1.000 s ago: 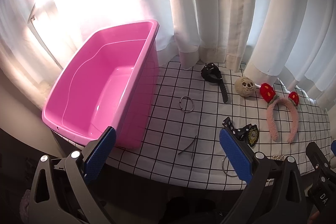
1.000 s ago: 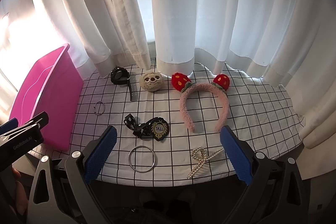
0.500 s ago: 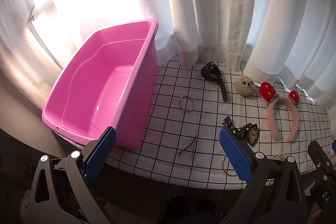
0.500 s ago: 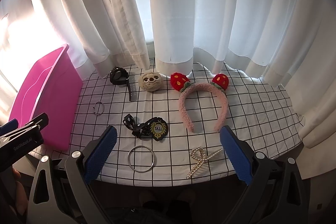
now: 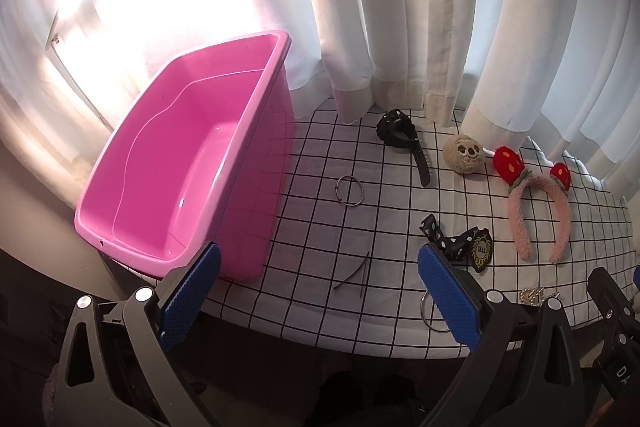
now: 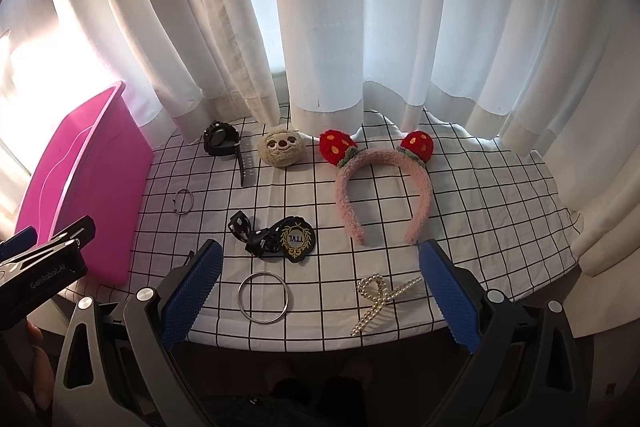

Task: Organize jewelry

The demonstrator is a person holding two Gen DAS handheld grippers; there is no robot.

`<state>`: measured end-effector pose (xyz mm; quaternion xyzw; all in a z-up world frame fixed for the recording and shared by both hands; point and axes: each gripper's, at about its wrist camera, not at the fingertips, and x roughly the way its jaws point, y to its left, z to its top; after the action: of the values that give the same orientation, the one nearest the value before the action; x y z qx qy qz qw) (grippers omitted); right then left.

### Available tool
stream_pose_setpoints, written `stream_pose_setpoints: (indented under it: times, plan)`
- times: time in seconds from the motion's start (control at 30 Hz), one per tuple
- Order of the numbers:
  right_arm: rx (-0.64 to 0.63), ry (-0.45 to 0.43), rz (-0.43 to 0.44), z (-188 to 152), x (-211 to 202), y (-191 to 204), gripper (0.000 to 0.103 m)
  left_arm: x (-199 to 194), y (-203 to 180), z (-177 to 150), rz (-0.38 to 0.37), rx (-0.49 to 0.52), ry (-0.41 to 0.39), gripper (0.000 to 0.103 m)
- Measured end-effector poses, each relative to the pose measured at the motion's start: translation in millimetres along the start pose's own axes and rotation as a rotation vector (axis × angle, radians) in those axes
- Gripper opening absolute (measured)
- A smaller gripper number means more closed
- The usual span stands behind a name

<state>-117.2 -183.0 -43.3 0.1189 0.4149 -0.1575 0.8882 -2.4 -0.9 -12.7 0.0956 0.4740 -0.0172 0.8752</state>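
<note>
One pink bin [image 5: 188, 163] sits empty; left gripper [image 5: 320, 291] and right gripper [image 6: 320, 287] jaws spread, holding nothing.

White curtains [image 6: 328, 27] hang across the whole far side, hems resting on the table's far edge. Strong sunlight blows out the far left, where a window frame [image 5: 76, 75] shows faintly through the fabric. The table wears a white cloth with a black grid [image 6: 480, 211]. Below the near edge it's dark.

pink bin [image 5: 192, 163], blk/wht grid cloth [image 6: 480, 211]
</note>
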Motion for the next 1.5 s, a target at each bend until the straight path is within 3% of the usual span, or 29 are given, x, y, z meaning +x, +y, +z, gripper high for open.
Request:
stream_pose_setpoints:
  times: [0.4,0.7,1.1,1.5]
  plan:
    - [0.072,0.074,0.08,-18.0,31.5,-46.3,0.094,43.0,-34.5,-20.6,-0.077,0.046,0.083,0.097]
    - [0.149,0.172,0.061,-51.0,78.5,-106.2,0.094,85.6,-81.6,-55.9,-0.179,0.124,0.15,0.097]
    - [0.089,0.321,0.083,-79.5,145.8,-100.3,0.094,135.8,-112.1,-90.1,-0.237,0.134,0.256,0.097]
    - [0.077,0.335,0.069,-84.3,167.7,-106.5,0.094,146.7,-140.7,-99.8,-0.273,0.178,0.26,0.097]
